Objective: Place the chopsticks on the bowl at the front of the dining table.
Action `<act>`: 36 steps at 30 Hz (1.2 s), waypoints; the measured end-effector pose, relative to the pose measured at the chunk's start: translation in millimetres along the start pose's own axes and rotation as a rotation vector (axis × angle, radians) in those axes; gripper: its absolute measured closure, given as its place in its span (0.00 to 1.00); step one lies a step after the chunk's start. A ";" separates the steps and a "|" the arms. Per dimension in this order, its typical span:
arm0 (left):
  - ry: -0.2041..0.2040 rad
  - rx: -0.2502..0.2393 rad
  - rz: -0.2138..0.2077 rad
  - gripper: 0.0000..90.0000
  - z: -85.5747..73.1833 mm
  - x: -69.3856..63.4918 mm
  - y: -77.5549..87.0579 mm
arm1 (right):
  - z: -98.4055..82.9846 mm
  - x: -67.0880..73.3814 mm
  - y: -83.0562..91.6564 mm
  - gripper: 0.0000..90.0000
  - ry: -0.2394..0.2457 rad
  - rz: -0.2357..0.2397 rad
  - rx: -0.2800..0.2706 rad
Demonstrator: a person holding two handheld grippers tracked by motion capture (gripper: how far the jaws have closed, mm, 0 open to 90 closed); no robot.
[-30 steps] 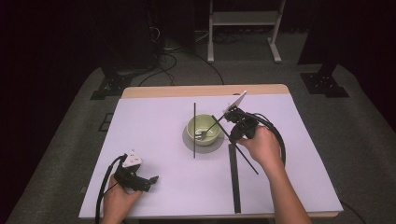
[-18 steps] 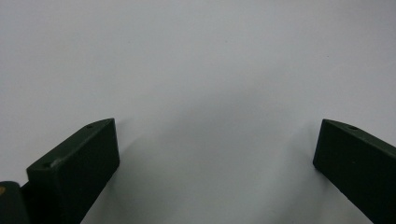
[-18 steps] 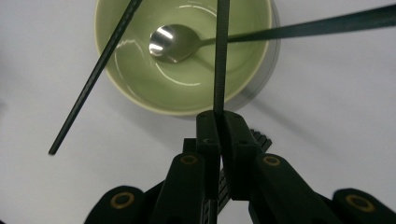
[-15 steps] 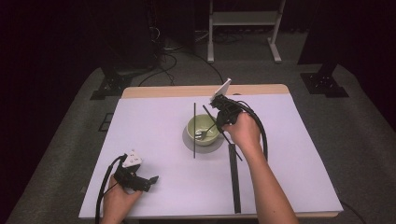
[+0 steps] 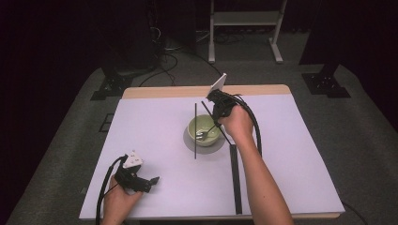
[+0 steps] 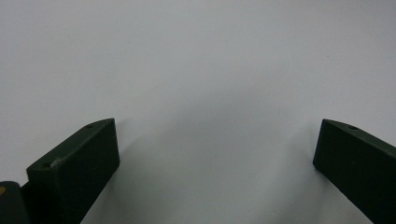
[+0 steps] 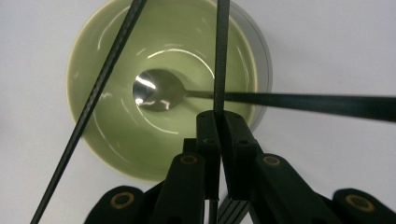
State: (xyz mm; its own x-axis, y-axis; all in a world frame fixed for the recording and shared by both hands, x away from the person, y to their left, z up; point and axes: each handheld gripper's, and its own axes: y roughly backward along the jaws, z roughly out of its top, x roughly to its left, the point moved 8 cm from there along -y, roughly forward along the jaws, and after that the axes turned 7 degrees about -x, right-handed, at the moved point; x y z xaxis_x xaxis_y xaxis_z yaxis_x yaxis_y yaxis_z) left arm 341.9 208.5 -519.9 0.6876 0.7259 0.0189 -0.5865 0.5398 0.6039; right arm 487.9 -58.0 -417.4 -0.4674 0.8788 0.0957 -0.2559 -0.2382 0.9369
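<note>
Over the pale green ceramic bowl (image 7: 159,88), the right gripper (image 7: 218,122) pinches shut on a thin black rod (image 7: 221,51) while a metal spoon (image 7: 156,91) already rests inside, so stirring or placing seemingly remains, and the left gripper (image 6: 215,154) idles wide open and empty on the white table (image 5: 155,136).
</note>
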 end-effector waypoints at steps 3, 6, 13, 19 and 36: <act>0.000 -0.001 0.000 0.00 0.0 0.0 0.0 | 3.8 0.8 -4.1 0.95 -0.003 -0.002 0.008; -0.002 0.000 0.001 0.00 0.0 0.2 0.0 | 6.7 2.5 -6.7 0.95 -0.004 -0.005 0.015; -0.002 0.002 0.000 0.00 0.0 0.2 0.1 | 11.1 1.8 -11.7 0.95 -0.019 -0.009 0.025; -0.002 0.001 0.000 0.00 0.0 0.2 0.1 | 12.2 3.0 -17.8 0.95 -0.021 -0.005 0.038; -0.001 0.000 0.000 0.00 0.1 0.1 0.0 | 11.1 6.7 -7.4 0.77 0.005 0.014 -0.006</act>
State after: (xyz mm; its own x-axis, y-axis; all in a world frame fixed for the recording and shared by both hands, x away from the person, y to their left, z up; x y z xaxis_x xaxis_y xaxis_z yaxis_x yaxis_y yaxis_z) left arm 342.1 208.6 -519.8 0.6880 0.7254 0.0202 -0.5868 0.5397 0.6037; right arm 496.0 -45.8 -419.9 -0.4753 0.8733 0.1073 -0.2539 -0.2529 0.9336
